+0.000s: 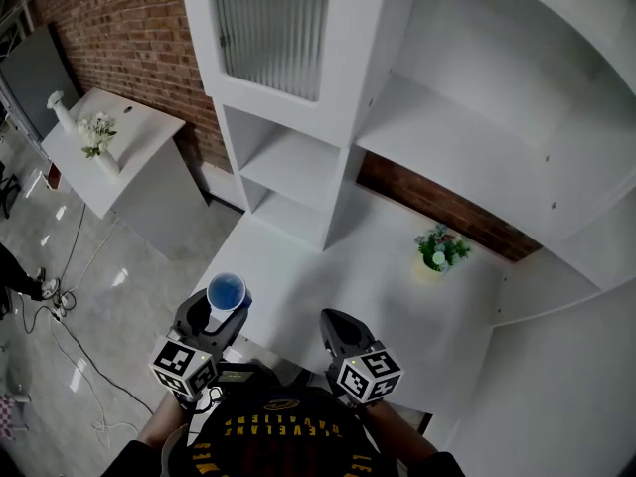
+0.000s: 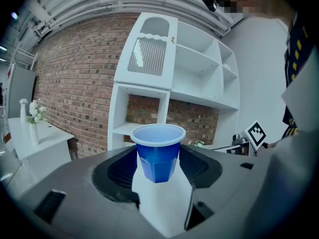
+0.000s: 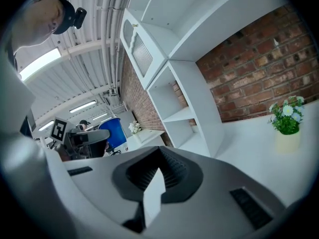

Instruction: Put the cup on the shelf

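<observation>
**Stock on hand: 1 cup in my left tongs, shelves bare**

1. Shelf unit (image 1: 298, 157), white. It fills the head view from 11 to 2 o'clock. There is 1 ribbed door panel at the top left, open compartments below it, and long open boards to the right. No cup stands in any compartment I can see.
2. Brick wall (image 1: 119, 28), red. It runs behind the unit and shows through its open back at 3 o'clock.
3. Counter (image 1: 368, 266), white. It lies at the foot of the unit, from centre down to 5 o'clock.
4. Side table (image 1: 129, 167), white, at 9 o'clock and well apart from the counter. It carries 2 white vases, 1 of them with pale flowers.
5. Right tongs (image 1: 338, 328), at 6 o'clock over the counter's near edge. My jaws here are narrow, with only a slim gap between them and nothing in it.
6. Left tongs (image 1: 221, 314), at 7 o'clock. My jaws are closed on the cup's lower half, 1 pad on each side.
7. Potted plant (image 1: 440, 251), at 4 o'clock on the counter. It has green leaves, small pale blooms and a cream pot.
8. Cup (image 2: 158, 151), blue with a paler rim. It is upright with its mouth up, gripped in the left tongs by the counter's corner at 7 o'clock. Whether its base touches the counter I cannot tell.
</observation>
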